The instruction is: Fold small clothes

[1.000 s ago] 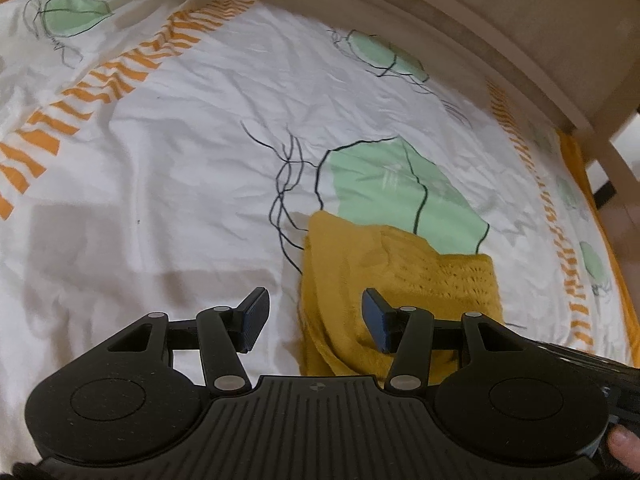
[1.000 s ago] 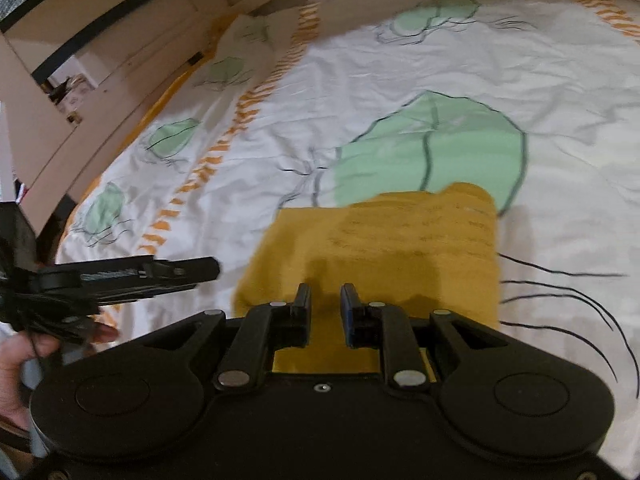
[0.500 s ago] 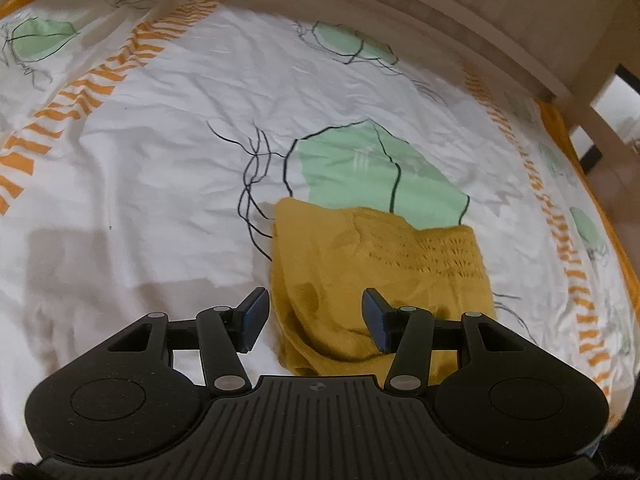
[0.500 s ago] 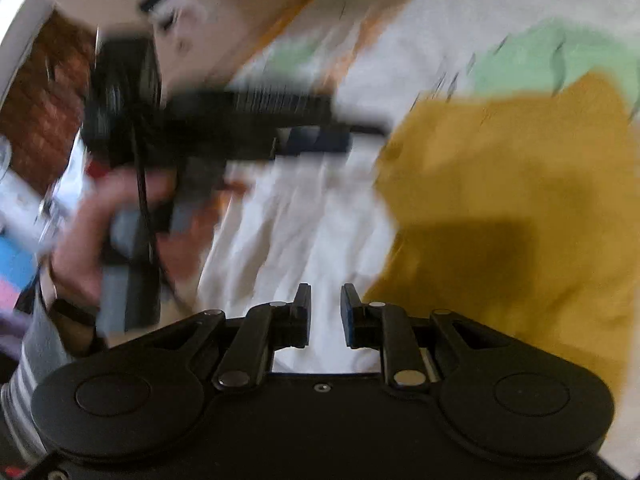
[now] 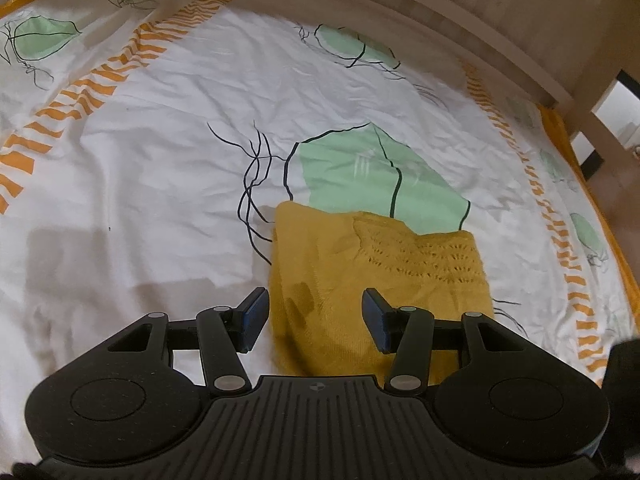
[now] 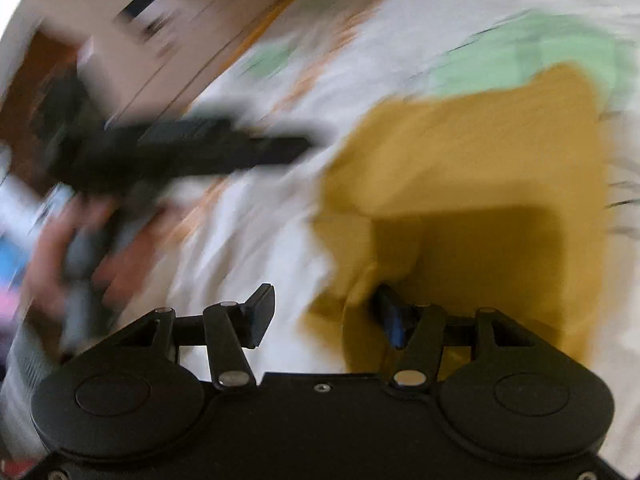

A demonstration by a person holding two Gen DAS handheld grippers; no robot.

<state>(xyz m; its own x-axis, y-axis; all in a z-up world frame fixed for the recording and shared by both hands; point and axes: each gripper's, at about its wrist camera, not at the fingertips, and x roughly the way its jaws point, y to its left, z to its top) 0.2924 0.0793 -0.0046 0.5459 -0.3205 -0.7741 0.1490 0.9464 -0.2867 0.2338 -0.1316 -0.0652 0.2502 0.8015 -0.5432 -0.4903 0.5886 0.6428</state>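
Observation:
A folded mustard-yellow knit garment point(image 5: 360, 272) lies on the white patterned sheet point(image 5: 160, 168). My left gripper point(image 5: 316, 316) is open and empty, hovering over the garment's near left edge. In the blurred right wrist view the garment point(image 6: 480, 160) fills the right half. My right gripper point(image 6: 326, 316) is open, with its right finger point(image 6: 390, 316) against the garment's near left corner and its left finger over the sheet point(image 6: 248, 240). The left gripper point(image 6: 180, 156) and the hand holding it show at the left of that view.
A pale wooden bed frame point(image 5: 460, 16) runs along the far edge of the sheet. The sheet has orange striped borders point(image 5: 96, 88) and green leaf prints point(image 5: 372, 176). Wooden furniture point(image 6: 140, 40) stands beyond the bed in the right wrist view.
My right gripper has opened and swung left and down to the garment's near left corner, moving fast. My left gripper has drifted slightly and stays open.

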